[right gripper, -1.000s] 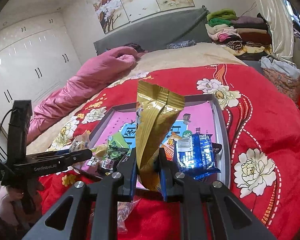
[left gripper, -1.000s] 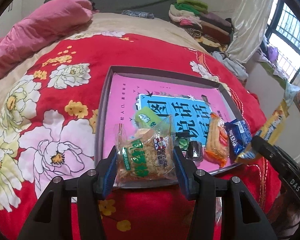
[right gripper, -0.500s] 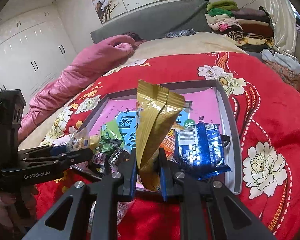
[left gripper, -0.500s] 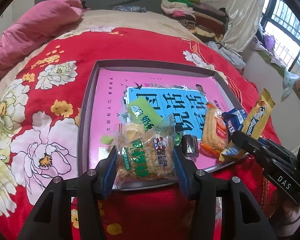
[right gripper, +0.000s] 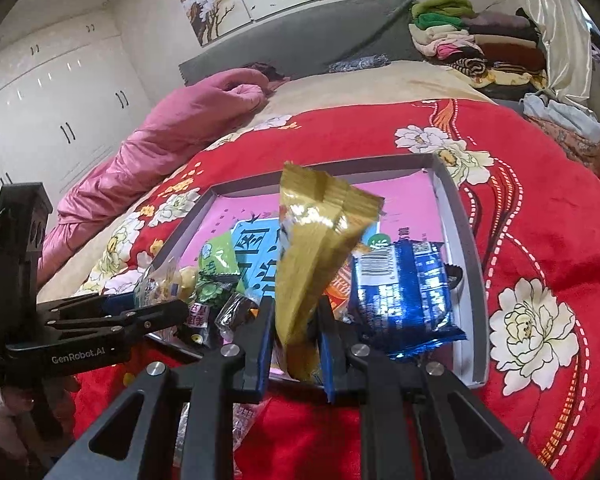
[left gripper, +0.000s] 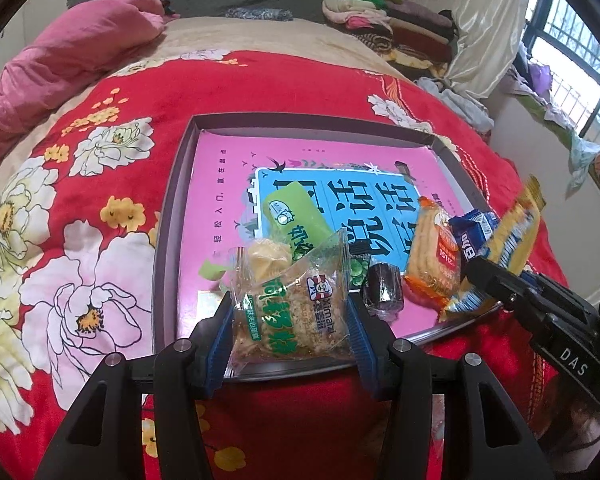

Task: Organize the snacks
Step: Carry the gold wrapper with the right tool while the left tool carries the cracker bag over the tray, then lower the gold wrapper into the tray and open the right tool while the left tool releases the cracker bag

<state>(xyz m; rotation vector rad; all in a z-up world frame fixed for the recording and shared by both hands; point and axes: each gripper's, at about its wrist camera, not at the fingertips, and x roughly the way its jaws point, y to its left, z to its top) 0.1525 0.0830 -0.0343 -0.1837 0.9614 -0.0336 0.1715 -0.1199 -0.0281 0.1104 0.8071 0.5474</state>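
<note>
My left gripper (left gripper: 292,320) is shut on a clear packet with green print (left gripper: 296,312), held over the near edge of a grey-rimmed tray (left gripper: 168,240) with a pink and blue floor. My right gripper (right gripper: 294,320) is shut on a gold snack packet (right gripper: 316,248), tilted over the tray's (right gripper: 460,240) near right side; it also shows in the left wrist view (left gripper: 512,236). In the tray lie a green packet (left gripper: 296,216), a dark wrapped sweet (left gripper: 382,290), an orange biscuit packet (left gripper: 434,256) and a blue packet (right gripper: 400,300).
The tray sits on a red flowered bedspread (left gripper: 80,208). A pink quilt (left gripper: 60,60) lies at the far left. Folded clothes (left gripper: 380,20) are stacked at the head of the bed. A clear wrapper (right gripper: 240,420) lies on the bedspread under my right gripper.
Both grippers have moved a little closer over the tray's near edge with their packets still held. The gold packet now tilts to the right.
</note>
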